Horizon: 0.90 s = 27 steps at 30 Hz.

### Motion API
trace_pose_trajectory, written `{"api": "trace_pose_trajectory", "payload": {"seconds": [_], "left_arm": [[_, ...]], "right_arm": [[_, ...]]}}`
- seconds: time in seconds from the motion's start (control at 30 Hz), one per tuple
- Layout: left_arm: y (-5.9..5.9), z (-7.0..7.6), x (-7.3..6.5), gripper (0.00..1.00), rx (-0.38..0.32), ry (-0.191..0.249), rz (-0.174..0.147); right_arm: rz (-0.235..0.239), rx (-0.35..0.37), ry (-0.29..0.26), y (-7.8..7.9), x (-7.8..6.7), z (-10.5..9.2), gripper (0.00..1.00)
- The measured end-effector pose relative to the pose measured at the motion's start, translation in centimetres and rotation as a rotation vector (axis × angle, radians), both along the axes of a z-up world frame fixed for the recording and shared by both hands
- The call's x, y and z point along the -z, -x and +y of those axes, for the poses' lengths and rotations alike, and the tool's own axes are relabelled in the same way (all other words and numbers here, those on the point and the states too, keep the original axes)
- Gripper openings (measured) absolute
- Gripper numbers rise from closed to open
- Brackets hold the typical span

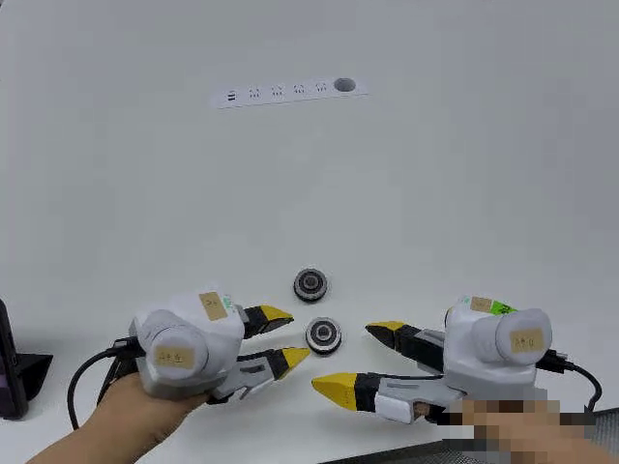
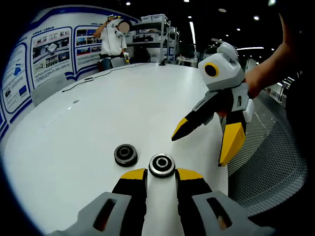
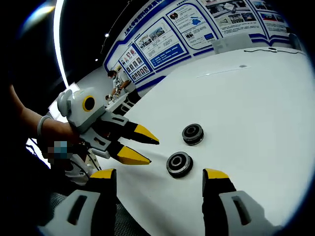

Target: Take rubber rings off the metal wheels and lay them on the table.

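The white bench (image 1: 406, 193) is smooth, matt and bare over most of its width. Open surface runs from the wheels back to a white power strip (image 1: 288, 93) lying flat far behind them. The near edge curves past the right hand, and in the left gripper view a grey mesh floor lies beyond it. A dark object (image 1: 12, 362) stands at the bench's left edge, well apart from the work.

Two small round wheels lie flat near the front edge, close together but not touching. Each shows concentric dark and silvery bands around a central hole. The pictures are too small to tell rubber from metal.

The left tool (image 1: 298, 334) has yellow-tipped black jaws that stand a little apart and grip nothing. The nearer wheel (image 1: 323, 334) sits just ahead of their tips, in line with the gap. The farther wheel (image 1: 310, 284) lies beyond it, off to that tool's left.

The right tool (image 1: 341, 357) faces in from the other side with its jaws spread wide and empty. The nearer wheel is ahead of its tips, near but clear of them.
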State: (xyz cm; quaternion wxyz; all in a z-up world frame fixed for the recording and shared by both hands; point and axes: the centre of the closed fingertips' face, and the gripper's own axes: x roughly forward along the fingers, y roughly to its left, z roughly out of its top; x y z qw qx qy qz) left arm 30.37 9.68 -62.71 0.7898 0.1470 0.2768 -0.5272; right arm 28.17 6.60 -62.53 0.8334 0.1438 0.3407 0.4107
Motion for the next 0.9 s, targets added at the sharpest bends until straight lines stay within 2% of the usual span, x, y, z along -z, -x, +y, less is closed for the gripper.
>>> {"api": "trace_pose_trajectory", "payload": {"seconds": [0.37, 0.9], "left_arm": [[-0.5, -1.4, 0.8, 0.17, 0.049, -0.053, -0.012], [-0.8, -2.8, 1.9, 0.17, 0.102, -0.099, -0.007]], "right_arm": [[0.016, 0.032, -0.034, -0.3, 0.1, 0.1, 0.71], [0.026, 0.057, -0.055, -0.7, 0.5, -0.1, 0.71]]}}
